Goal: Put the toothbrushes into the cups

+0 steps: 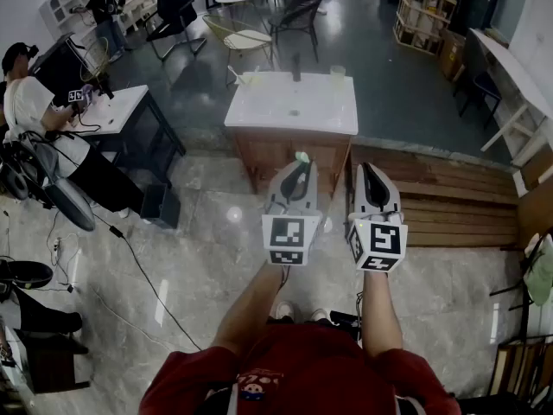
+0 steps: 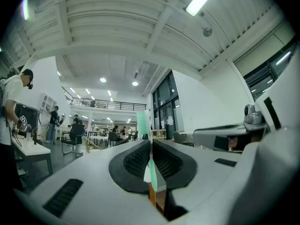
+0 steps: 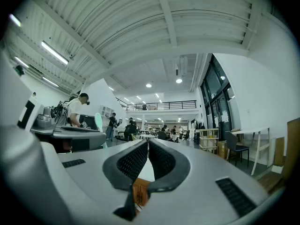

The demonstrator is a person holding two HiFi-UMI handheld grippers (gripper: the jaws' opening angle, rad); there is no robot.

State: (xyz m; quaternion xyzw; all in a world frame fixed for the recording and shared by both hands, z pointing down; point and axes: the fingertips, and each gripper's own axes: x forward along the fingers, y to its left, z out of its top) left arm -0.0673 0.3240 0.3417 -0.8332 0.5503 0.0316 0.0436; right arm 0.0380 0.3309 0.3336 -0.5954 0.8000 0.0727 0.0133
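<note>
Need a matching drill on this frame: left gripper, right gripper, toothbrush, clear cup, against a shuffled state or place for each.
1. left gripper
2. right gripper
3. toothbrush
4. clear cup

A. stands at the far edge of the white table
B. jaws together, nothing between them
C. green, pokes out past the jaws
D. shut on the toothbrush

Pairs: 1-D, 2-B, 3-C, 4-A
</note>
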